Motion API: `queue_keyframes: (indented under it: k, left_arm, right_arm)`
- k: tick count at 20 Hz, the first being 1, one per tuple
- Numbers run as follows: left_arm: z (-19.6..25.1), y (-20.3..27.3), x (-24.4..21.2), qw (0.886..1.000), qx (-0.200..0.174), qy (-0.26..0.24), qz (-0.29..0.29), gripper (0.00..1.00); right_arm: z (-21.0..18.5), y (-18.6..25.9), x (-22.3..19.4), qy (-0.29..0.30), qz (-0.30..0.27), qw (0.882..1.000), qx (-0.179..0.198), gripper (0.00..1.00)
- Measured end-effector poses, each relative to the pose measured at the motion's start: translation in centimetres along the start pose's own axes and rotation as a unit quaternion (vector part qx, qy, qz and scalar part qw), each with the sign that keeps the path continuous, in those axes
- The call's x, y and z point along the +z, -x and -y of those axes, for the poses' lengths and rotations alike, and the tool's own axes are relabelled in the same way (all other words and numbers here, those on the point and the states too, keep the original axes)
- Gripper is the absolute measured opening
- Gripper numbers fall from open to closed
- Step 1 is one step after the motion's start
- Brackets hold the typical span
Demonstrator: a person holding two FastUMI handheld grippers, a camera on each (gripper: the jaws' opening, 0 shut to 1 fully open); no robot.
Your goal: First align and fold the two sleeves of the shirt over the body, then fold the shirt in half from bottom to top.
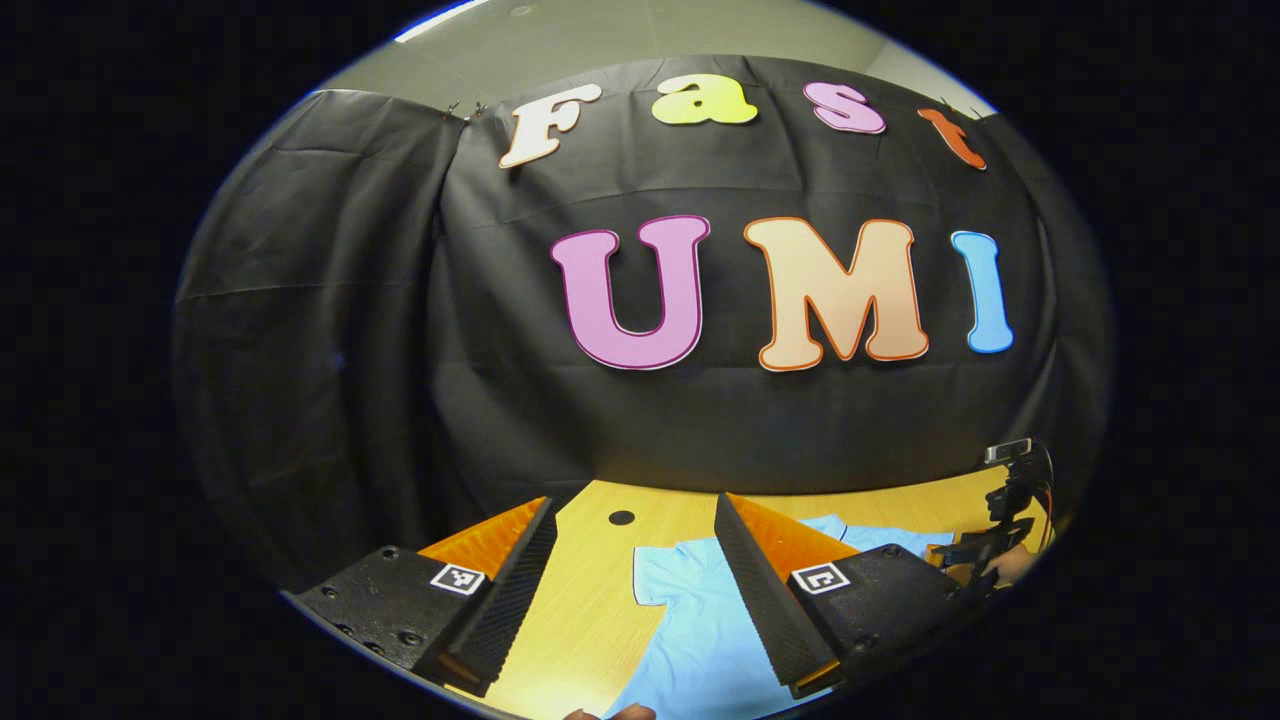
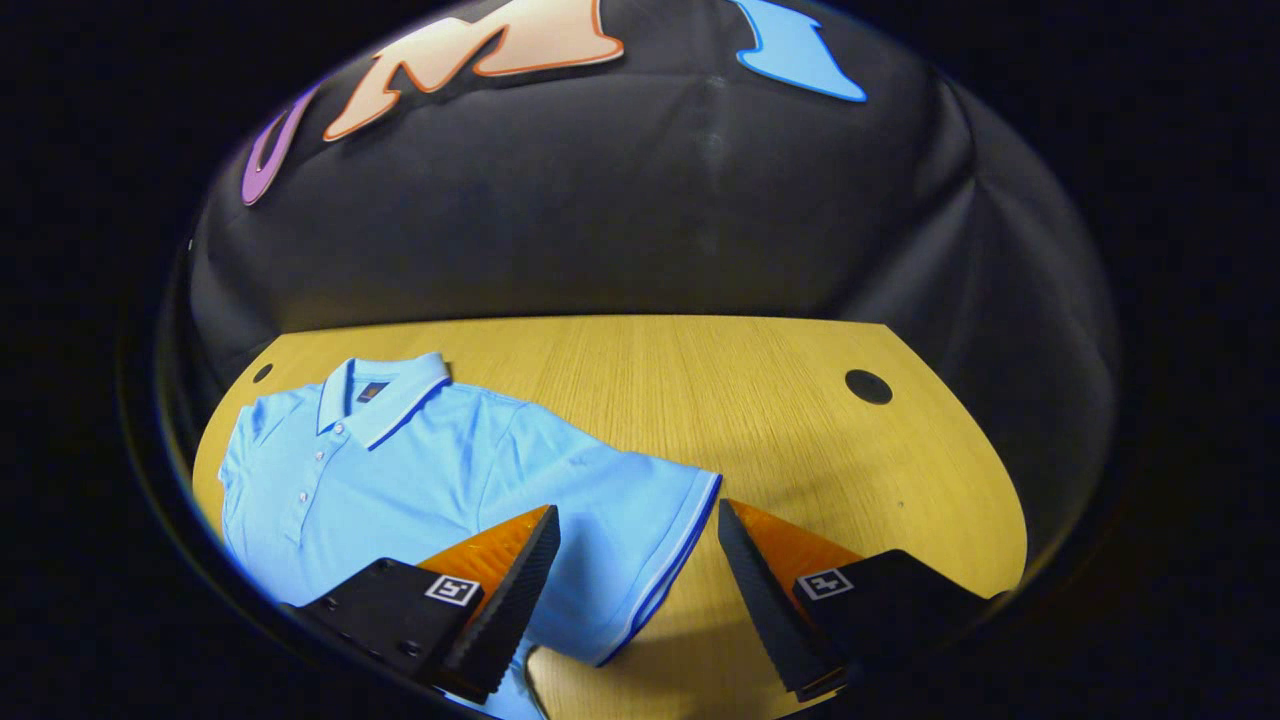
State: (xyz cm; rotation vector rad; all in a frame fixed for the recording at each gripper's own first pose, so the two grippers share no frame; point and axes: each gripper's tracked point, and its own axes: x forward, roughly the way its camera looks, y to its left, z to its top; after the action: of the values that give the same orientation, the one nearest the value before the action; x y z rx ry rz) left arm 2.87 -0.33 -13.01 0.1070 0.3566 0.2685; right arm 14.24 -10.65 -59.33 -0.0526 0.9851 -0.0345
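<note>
Both the left hand-held gripper (image 1: 635, 590) and the right hand-held gripper (image 2: 638, 590) gape wide, empty, above the shirt (image 2: 420, 470) (unfolded) on the counter (image 2: 800, 430).

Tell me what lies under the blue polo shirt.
The shirt lies flat on the wooden table, whose bare top shows around it, with a dark round hole off to the side. Whatever sits beneath the cloth itself is covered, so that cannot be told.

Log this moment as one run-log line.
phase: pre-grasp | shirt: flat on table, sleeves unfolded | right gripper: open, over sleeve cuff | left gripper: open, above other sleeve
</note>
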Motion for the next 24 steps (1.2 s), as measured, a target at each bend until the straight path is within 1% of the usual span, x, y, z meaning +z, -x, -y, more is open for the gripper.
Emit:
queue_keyframes:
  k: [1, 2, 4, 5, 6, 7, 8, 9, 11, 12, 13, 15, 17, 18, 19, 21, 24]
  left_arm:
    - [0.1, -0.1, 0.1, 1.000, 0.000, -0.002, 0.001, 0.95]
    - [0.2, -0.2, 0.2, 1.000, 0.000, -0.006, 0.003, 0.95]
    - [0.3, -0.2, 0.5, 1.000, 0.000, -0.009, 0.006, 0.97]
    - [0.4, -0.3, 0.4, 1.000, -0.001, -0.008, 0.006, 0.98]
    - [0.6, -0.3, 0.3, 1.000, -0.002, -0.006, 0.004, 0.98]
    - [0.7, -0.5, 0.0, 1.000, -0.003, -0.003, 0.001, 0.98]
    - [0.7, -0.5, -0.1, 1.000, -0.002, -0.001, -0.001, 0.98]
    - [0.7, -0.5, 0.0, 1.000, -0.002, 0.002, 0.000, 0.98]
    - [0.5, -0.5, -0.1, 1.000, 0.000, 0.000, 0.000, 0.98]
    - [0.3, -0.4, 0.0, 1.000, 0.001, -0.002, 0.001, 0.98]
    - [0.2, -0.4, 0.0, 1.000, 0.002, -0.003, 0.002, 0.98]
    - [-0.2, -0.3, -0.1, 1.000, 0.005, -0.004, 0.002, 0.98]
    - [-0.4, -0.2, -0.3, 1.000, 0.006, -0.001, -0.001, 1.00]
    - [-0.5, -0.2, -0.5, 1.000, 0.007, 0.002, -0.003, 0.98]
    - [-0.5, -0.2, -0.7, 1.000, 0.007, 0.005, -0.005, 1.00]
    - [-0.7, -0.3, -1.1, 1.000, 0.007, 0.009, -0.008, 0.98]
    - [-1.2, -0.1, -1.4, 1.000, 0.012, 0.008, -0.012, 0.98]
  right_arm:
    - [0.0, -0.3, -0.8, -0.002, -0.015, 1.000, -0.002, 0.98]
    - [-0.3, -0.1, -1.1, -0.009, -0.022, 1.000, 0.007, 0.98]
    - [-0.5, -0.6, -1.0, -0.024, -0.025, 0.999, 0.005, 0.90]
    - [-0.7, -0.5, -0.9, -0.023, -0.024, 0.999, 0.007, 0.77]
    - [-1.1, -0.4, -0.9, -0.020, -0.022, 1.000, 0.010, 0.69]
    - [-1.6, -0.4, -0.9, -0.016, -0.019, 1.000, 0.016, 0.54]
    - [-2.2, -0.4, -1.0, -0.012, -0.016, 1.000, 0.020, 0.46]
    - [-2.6, -0.4, -0.8, -0.005, -0.010, 1.000, 0.022, 0.27]
    - [-3.0, -0.1, -0.8, -0.005, -0.012, 1.000, 0.023, 0.09]
    - [-3.2, -0.1, -0.8, -0.013, -0.014, 0.999, 0.030, 0.02]
    - [-3.5, 0.0, -0.6, -0.022, -0.015, 0.999, 0.037, 0.03]
    - [-3.9, 0.4, 1.2, -0.034, 0.010, 0.999, 0.041, 0.03]
    - [-5.5, 1.4, 3.0, -0.047, 0.029, 0.997, 0.061, 0.03]
    - [-6.6, 2.0, 3.7, -0.047, 0.034, 0.995, 0.076, 0.03]
    - [-7.8, 2.4, 4.4, -0.046, 0.040, 0.994, 0.087, 0.03]
    - [-10.7, 3.1, 5.4, -0.041, 0.050, 0.991, 0.115, 0.03]
    - [-15.0, 3.8, 5.3, -0.028, 0.053, 0.987, 0.150, 0.03]
